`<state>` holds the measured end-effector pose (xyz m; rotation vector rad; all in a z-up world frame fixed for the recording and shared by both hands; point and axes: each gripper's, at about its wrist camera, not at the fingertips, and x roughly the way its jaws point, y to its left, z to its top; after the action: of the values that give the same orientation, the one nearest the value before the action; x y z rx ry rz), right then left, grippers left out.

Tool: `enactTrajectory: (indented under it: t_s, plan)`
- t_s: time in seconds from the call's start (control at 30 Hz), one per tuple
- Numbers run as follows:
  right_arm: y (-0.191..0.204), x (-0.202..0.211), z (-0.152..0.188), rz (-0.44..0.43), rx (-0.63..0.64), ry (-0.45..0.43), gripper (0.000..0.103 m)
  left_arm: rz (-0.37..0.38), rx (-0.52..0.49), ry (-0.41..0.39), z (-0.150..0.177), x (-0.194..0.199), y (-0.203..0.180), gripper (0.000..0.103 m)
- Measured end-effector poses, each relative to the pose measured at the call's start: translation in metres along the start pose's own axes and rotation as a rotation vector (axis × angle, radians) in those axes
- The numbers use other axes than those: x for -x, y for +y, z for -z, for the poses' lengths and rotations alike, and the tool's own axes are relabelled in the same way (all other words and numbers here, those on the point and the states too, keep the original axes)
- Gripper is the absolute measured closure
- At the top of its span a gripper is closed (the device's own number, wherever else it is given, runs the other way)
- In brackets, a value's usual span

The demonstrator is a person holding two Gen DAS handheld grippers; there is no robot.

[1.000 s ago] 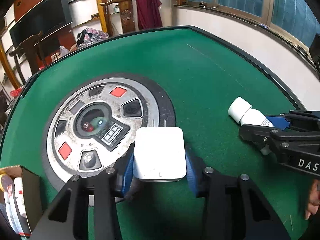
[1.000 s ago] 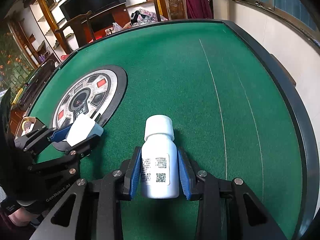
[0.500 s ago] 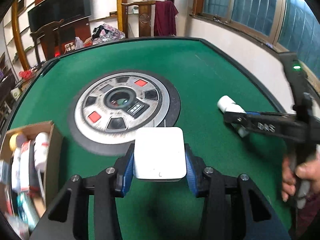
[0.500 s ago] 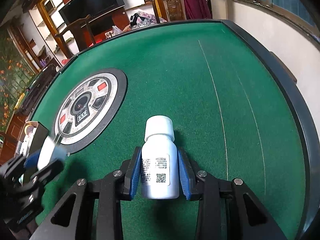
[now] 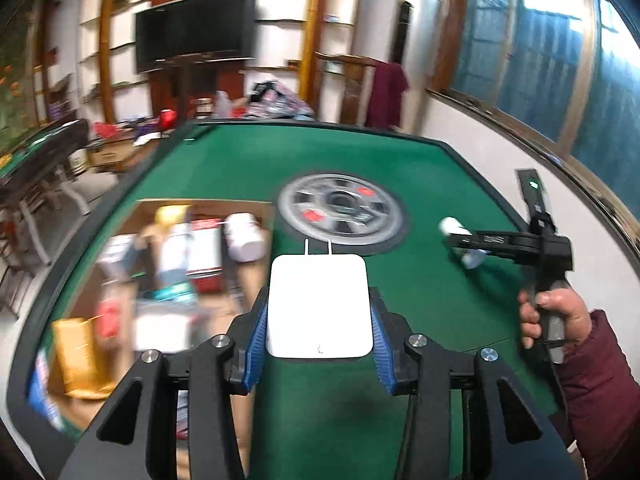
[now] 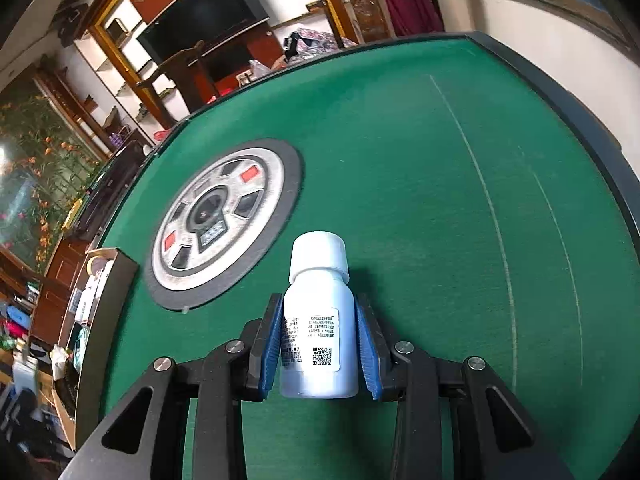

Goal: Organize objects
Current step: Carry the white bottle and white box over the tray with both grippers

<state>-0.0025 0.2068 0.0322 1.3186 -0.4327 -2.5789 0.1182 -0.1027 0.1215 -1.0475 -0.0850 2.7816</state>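
On the green felt table (image 5: 360, 160), the left gripper (image 5: 318, 320) is clamped on a flat white square charger (image 5: 318, 304) just off the open cardboard box (image 5: 132, 216) at the left edge, so a blurry swing could clip its rim, while the right gripper (image 6: 318, 344) pinches a white plastic bottle (image 6: 318, 320) mid-table.

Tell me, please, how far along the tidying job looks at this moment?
Partly done: the cardboard box already holds several packets and a bottle. In hand: the left gripper clamps a white charger, the right gripper a white bottle. Left: both must go into the box; the green table shows nothing else loose.
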Motion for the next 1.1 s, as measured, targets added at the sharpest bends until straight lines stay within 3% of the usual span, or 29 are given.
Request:
enactTrajectory:
  t_s: [0.23,0.5,0.87,1.1]
  plan:
    - [0.045,0.011,0.023,-0.085,0.019,0.010,0.066,-0.131,0.096,-0.025,0.017,0.031,0.053,0.059]
    - [0.114,0.019,0.034,-0.166,0.106,0.030,0.065,-0.244,0.118,-0.054,0.029,0.050,0.078,0.059]
    - [0.220,0.008,0.050,-0.259,0.250,0.080,0.065,-0.281,0.130,-0.042,0.034,0.044,0.108,0.059]
    - [0.267,-0.013,0.057,-0.277,0.319,0.118,0.065,-0.308,0.110,-0.025,0.031,0.030,0.127,0.059]
